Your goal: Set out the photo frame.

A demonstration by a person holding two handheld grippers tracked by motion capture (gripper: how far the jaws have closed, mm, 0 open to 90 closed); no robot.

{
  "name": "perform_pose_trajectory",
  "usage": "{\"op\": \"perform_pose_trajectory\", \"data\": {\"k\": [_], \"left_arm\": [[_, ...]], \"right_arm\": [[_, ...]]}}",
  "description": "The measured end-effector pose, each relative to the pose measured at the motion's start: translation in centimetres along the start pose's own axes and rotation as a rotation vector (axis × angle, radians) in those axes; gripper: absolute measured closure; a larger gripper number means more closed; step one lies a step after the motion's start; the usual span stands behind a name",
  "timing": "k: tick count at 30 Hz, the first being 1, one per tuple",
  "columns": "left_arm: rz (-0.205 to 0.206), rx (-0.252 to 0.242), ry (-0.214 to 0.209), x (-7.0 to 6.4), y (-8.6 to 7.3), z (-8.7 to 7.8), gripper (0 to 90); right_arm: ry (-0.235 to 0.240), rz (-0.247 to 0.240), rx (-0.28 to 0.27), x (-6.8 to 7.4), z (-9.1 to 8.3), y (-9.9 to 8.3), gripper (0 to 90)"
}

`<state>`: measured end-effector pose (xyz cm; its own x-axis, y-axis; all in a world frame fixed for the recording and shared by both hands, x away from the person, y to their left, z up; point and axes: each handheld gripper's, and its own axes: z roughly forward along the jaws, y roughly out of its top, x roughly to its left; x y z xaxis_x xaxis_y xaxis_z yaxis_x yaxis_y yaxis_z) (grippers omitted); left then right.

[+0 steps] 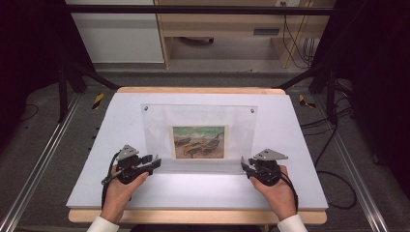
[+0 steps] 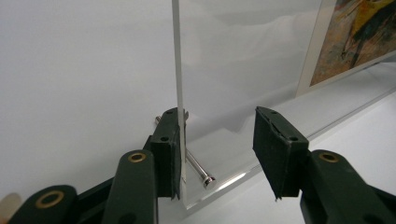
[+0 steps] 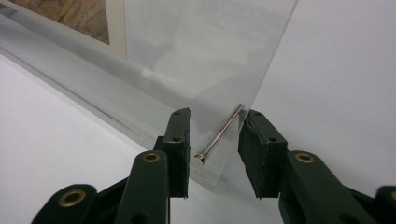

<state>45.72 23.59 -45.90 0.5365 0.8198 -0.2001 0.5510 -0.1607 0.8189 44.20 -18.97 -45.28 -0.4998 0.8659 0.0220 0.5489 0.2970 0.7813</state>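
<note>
Two pins (image 3: pixel 219 133) up close, painting (image 1: pixel 198 142) overhead

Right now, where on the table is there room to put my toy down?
Bare white mat lies left of the clear picture frame, right of it, and along the near edge between the two hands. It is crowded at the frame's near corners, where the left gripper and right gripper sit.

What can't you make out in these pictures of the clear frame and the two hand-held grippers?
- Painted picture inside the clear acrylic frame: too small in the high view, cut off by the edge in both gripper views.
- Silver metal pins: how they fasten is hidden by glare.
- Person's forearms: cut off by the high view's bottom edge.
</note>
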Motion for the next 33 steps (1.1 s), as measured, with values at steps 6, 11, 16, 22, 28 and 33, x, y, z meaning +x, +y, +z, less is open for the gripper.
{"op": "perform_pose_trajectory", "data": {"k": [6, 11, 16, 22, 28, 33], "left_arm": [[0.013, 0.01, -0.001, -0.08, -0.18, -0.07, 52.6], [0.022, 0.015, -0.001, -0.16, -0.29, -0.09, 52.5], [0.026, 0.02, 0.001, -0.27, -0.37, -0.12, 52.4], [0.029, 0.022, 0.001, -0.3, -0.39, -0.15, 52.3], [0.029, 0.022, 0.002, -0.34, -0.45, -0.14, 52.3], [0.028, 0.024, 0.0, -0.33, -0.47, -0.15, 52.2]], "right_arm": [[0.003, 0.0, 0.0, 0.06, -0.06, -0.28, 65.0], [0.003, 0.004, 0.001, 0.16, -0.08, -0.49, 65.3], [0.008, 0.002, 0.0, 0.11, -0.09, -0.65, 65.7], [0.007, 0.006, -0.001, 0.14, -0.1, -0.72, 65.7], [0.009, 0.0, -0.005, 0.08, -0.1, -0.79, 65.8], [0.013, 0.011, -0.001, 0.15, -0.13, -0.88, 65.8]]}}
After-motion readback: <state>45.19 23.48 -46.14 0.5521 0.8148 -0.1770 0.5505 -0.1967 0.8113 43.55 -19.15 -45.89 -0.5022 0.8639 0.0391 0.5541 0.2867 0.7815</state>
